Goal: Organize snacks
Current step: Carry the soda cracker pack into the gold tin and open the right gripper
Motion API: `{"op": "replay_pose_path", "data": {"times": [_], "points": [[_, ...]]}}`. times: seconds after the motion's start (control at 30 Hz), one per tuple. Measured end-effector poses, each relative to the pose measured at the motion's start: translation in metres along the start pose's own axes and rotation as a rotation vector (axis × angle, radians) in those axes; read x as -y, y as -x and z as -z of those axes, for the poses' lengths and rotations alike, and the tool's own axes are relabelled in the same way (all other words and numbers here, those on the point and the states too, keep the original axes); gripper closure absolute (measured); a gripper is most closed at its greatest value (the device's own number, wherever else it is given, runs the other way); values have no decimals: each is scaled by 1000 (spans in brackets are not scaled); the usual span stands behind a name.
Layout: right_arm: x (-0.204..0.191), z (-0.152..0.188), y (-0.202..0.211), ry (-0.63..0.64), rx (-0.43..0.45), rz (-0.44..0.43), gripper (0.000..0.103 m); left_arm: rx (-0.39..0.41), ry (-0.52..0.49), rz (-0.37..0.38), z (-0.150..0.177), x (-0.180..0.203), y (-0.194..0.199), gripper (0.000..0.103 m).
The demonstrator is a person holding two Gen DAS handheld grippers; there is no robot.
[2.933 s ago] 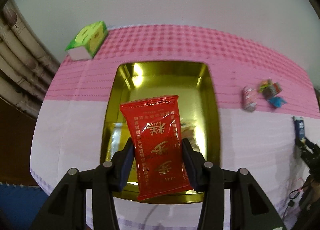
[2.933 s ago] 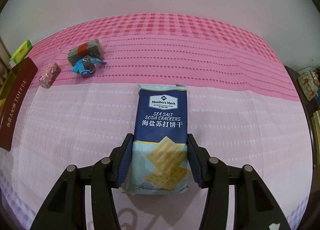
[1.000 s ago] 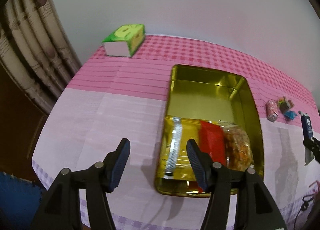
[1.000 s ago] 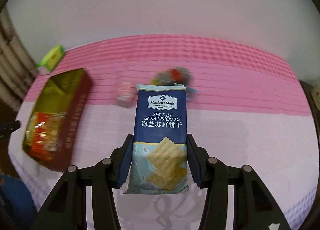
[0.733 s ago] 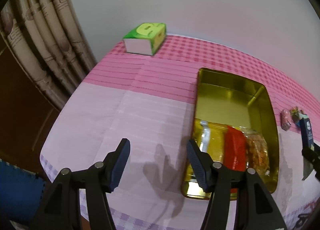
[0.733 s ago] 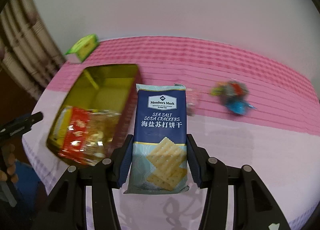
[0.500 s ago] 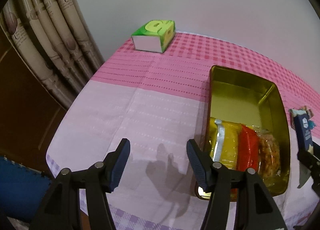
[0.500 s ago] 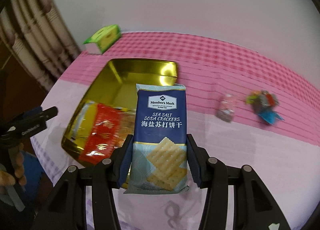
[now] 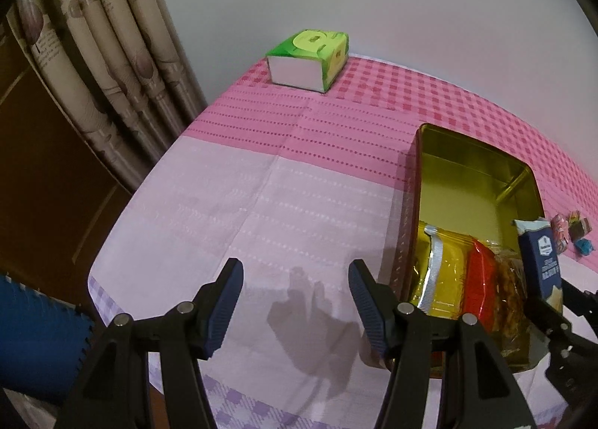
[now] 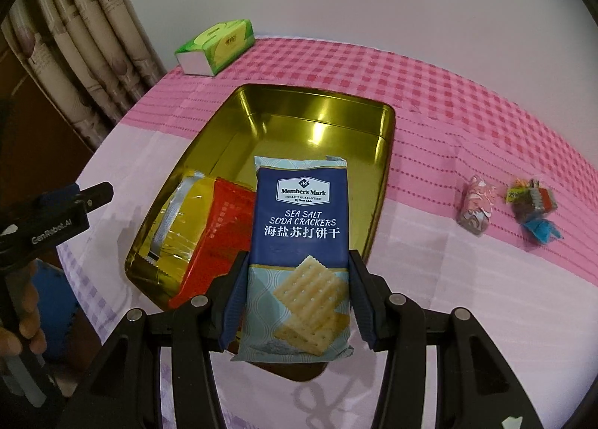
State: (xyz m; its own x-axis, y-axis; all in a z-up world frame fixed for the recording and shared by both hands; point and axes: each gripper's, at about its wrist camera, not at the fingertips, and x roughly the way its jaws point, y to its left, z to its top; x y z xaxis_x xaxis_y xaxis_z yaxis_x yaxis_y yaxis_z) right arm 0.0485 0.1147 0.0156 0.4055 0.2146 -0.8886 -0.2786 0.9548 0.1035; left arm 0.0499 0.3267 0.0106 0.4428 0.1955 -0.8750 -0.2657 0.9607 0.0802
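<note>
My right gripper (image 10: 297,292) is shut on a blue pack of sea salt soda crackers (image 10: 301,242), held upright over the near end of the gold tin (image 10: 314,107). In the tin lie a yellow packet (image 10: 183,219) and a red packet (image 10: 220,227). From the left wrist the same tin (image 9: 463,163) shows these with a bag of brown snacks (image 9: 510,290), and the cracker pack (image 9: 542,264) hangs at its right edge. My left gripper (image 9: 295,296) is open and empty over the bare cloth left of the tin.
A green tissue box (image 10: 216,46) stands at the far corner of the pink tablecloth. Three small wrapped sweets (image 10: 476,206) lie right of the tin. Curtains (image 9: 101,66) hang along the table's left edge. A hand (image 10: 18,320) holds the left gripper's handle.
My right gripper carried the cracker pack leftward from the open cloth to above the tin. My left gripper released the red packet into the tin earlier and drifted left, off the tin.
</note>
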Motion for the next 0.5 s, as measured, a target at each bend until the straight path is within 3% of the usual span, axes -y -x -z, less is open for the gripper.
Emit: {"op": "replay_pose_path", "data": {"times": [0.5], "points": [[-12, -8, -22, 2, -11, 6, 56, -13, 6, 1, 1, -2, -4, 43]]}}
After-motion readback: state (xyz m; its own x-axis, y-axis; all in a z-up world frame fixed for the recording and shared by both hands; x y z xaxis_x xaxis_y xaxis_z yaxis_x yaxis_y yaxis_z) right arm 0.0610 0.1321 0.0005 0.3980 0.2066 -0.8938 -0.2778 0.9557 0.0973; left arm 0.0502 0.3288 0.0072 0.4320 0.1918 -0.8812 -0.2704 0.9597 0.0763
